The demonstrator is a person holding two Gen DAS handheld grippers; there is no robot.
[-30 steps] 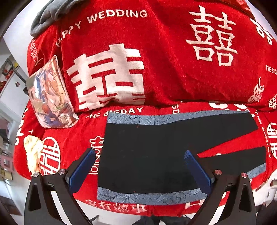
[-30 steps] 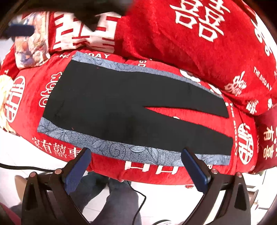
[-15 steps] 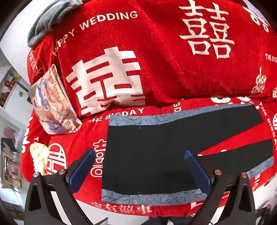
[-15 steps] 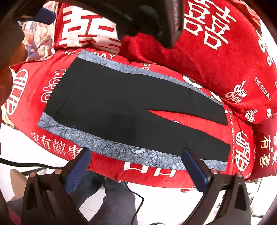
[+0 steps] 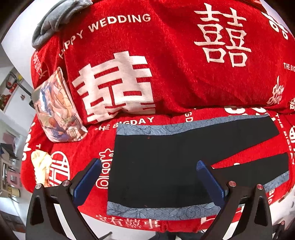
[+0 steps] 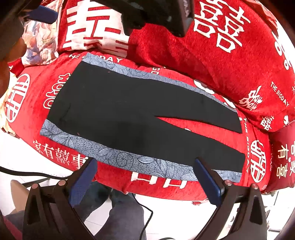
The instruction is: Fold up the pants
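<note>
Black pants (image 5: 162,162) with blue-grey patterned side stripes lie flat on a red sofa seat, waist to the left, the two legs spread apart to the right. They also show in the right wrist view (image 6: 140,118). My left gripper (image 5: 149,164) is open and empty, held above the waist end. My right gripper (image 6: 145,162) is open and empty, held above the near striped edge by the sofa's front. The left gripper's body (image 6: 156,13) shows at the top of the right wrist view.
The red sofa cover (image 5: 166,64) has white characters and "HAPPY WEDDING" print. A printed cushion (image 5: 57,109) leans at the seat's left. A yellowish cloth (image 5: 39,166) lies at the left edge. A grey garment (image 5: 59,16) hangs over the backrest. A cable (image 6: 143,212) runs on the floor.
Both grippers have shifted slightly; the left view has drifted so the pants sit lower and further right. The left gripper's body has come into the top of the right wrist view. The pants have not moved.
</note>
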